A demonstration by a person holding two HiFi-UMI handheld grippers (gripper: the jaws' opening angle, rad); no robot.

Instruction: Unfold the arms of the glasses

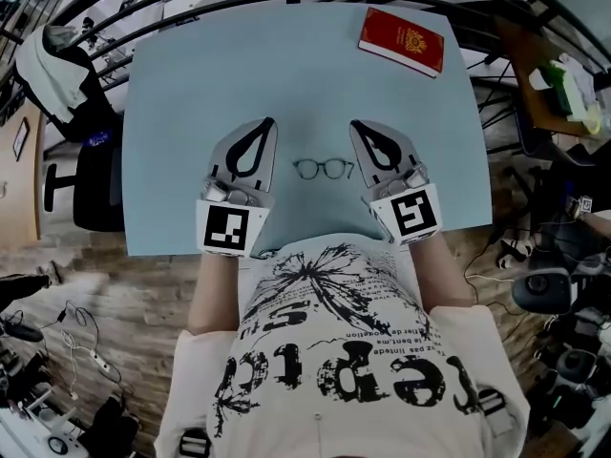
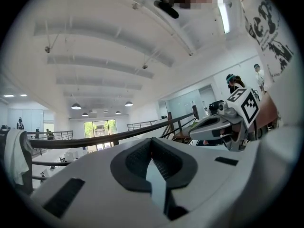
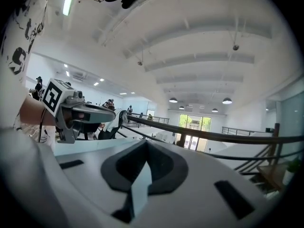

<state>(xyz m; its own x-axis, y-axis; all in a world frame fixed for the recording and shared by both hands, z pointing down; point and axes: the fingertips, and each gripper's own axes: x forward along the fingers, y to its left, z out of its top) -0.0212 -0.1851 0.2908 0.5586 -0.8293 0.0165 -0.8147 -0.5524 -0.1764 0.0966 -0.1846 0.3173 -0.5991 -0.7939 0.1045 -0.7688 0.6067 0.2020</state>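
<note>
Thin dark round-lensed glasses [image 1: 323, 168] lie on the pale blue table [image 1: 191, 84], between my two grippers and touched by neither. Whether their arms are folded I cannot make out. My left gripper [image 1: 270, 122] is held above the table to the left of the glasses, tips together, empty. My right gripper [image 1: 355, 125] mirrors it on the right, also shut with nothing in it. In the left gripper view its jaws [image 2: 152, 140] meet at the tip and point out level across the room. The right gripper view shows its jaws [image 3: 146, 142] closed too. Neither gripper view shows the glasses.
A red book [image 1: 402, 41] lies at the table's far right corner. A dark chair [image 1: 81, 175] with clothing on it stands off the table's left edge. Black railings run behind the table. Cluttered gear and cables lie on the floor to the right.
</note>
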